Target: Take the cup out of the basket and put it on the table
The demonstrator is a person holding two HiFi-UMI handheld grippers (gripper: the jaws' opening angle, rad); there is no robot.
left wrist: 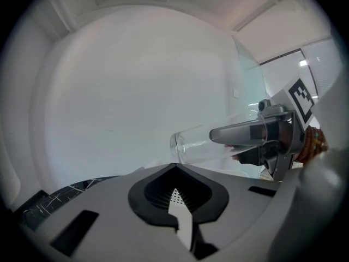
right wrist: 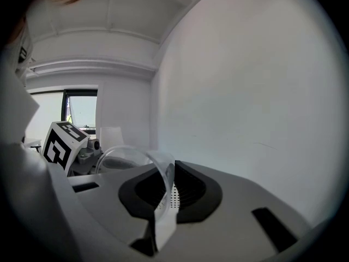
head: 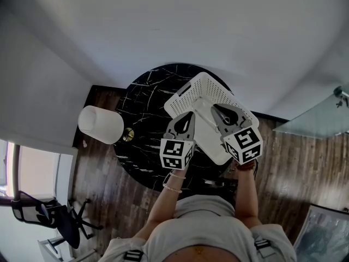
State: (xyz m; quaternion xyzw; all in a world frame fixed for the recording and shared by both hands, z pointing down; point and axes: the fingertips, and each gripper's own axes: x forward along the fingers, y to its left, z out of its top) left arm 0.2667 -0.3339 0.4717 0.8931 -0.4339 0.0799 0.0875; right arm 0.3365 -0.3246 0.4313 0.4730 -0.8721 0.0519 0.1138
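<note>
Over the basket (head: 203,89): left gripper (head: 187,117) and right gripper (head: 218,109) are held side by side, tips pointing away from the person, close to level with a slight dip.
Arms: two forearms reach forward from the torso, roughly parallel; bracelets (head: 173,182) ring the left wrist.
Left jaws: drawn nearly together, with only a thin slit between the pads and nothing in it.
Right jaws: clamped on the cup (left wrist: 197,145), its thin glass wall pinched between the pads at the rim.
Cup: clear, on its side in the air, its far end towards the left gripper; above the basket, not on the table (head: 143,100).
Basket: white, perforated, resting on the round black table.
Count, task things: one cup, one basket, one table.
Count, grippers: two, one per arm.
Count, surroundings: one white cylinder (head: 101,124) at the table's left edge, one chair (head: 59,218) well apart from it.
</note>
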